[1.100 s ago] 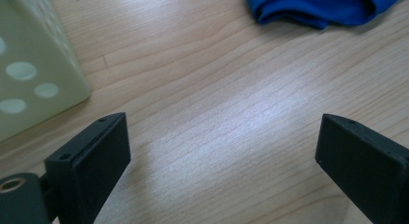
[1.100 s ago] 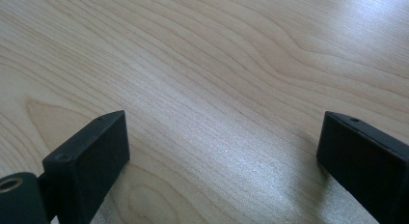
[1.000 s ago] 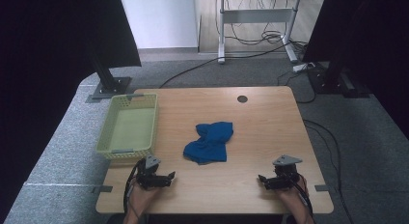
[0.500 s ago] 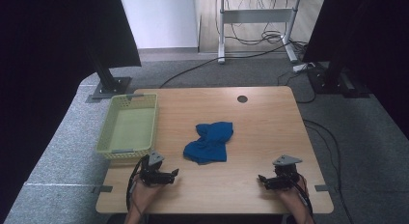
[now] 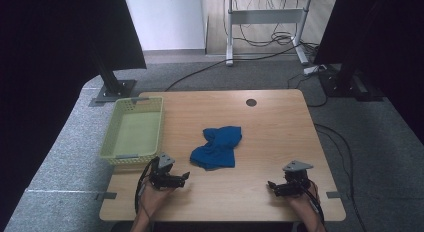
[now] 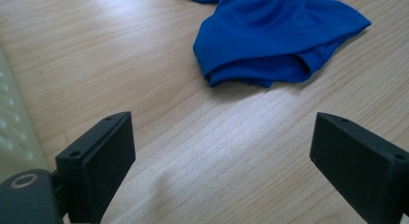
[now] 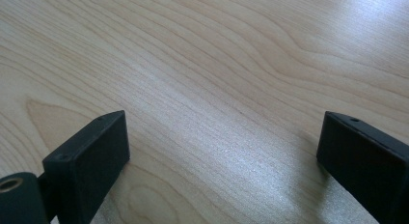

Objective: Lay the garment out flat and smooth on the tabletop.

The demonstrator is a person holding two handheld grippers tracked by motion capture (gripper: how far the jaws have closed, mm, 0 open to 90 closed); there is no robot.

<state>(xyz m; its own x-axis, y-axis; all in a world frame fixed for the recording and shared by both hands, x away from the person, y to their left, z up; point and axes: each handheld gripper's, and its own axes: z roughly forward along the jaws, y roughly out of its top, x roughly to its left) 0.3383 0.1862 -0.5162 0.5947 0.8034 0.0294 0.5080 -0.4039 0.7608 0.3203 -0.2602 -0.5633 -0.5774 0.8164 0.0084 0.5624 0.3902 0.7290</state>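
Observation:
A crumpled blue cloth lies near the middle of the wooden table. In the left gripper view the blue cloth lies just ahead of the jaws, apart from them. My left gripper rests near the table's front left, open, pointing right toward the cloth. In its own view the left gripper holds nothing between its wide jaws. My right gripper sits at the front right, open over bare wood, as the right gripper shows in its own view.
A pale green plastic basket stands at the table's left edge, just behind the left gripper, and nothing shows inside it. A round cable hole sits near the far edge. Black stands and cables lie on the grey floor beyond.
The left gripper has shifted slightly toward the blue cloth. The right gripper and the cloth stay where they were.

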